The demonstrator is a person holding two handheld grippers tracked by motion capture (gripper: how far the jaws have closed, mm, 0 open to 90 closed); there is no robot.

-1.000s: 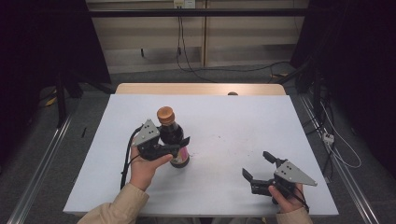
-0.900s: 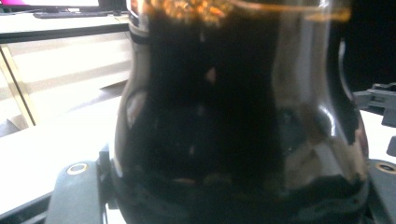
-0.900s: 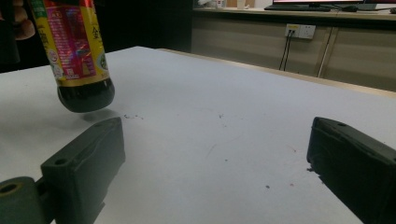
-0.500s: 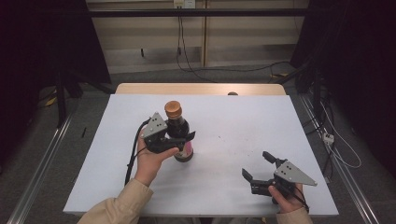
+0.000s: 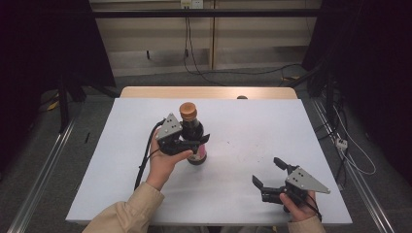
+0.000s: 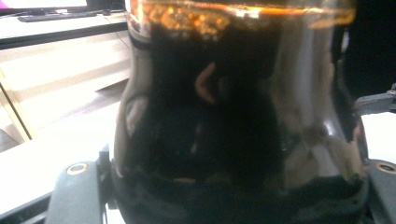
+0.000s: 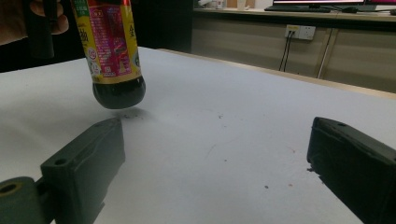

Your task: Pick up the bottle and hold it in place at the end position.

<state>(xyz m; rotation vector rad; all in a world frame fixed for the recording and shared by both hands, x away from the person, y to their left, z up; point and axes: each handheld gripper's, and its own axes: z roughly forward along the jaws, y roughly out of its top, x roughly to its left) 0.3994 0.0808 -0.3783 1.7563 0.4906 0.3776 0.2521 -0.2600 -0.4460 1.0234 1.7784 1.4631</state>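
Gripping the bottle (image 5: pixel 193 137), the left gripper (image 5: pixel 190 143) has carried it rightward, clear of the table (image 5: pixel 252 131), toward the right gripper (image 5: pixel 270 174), which waits wide.

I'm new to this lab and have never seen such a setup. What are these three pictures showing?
A person sits at a white table, holding a two-jaw claw in each hand. The high view looks down from above; each of the other two comes from a camera riding on one claw. The left claw is shut on a dark sauce bottle with an orange-brown cap. In the right gripper view the bottle's base hangs just above the table. The right claw rests open near the table's front edge, holding nothing.
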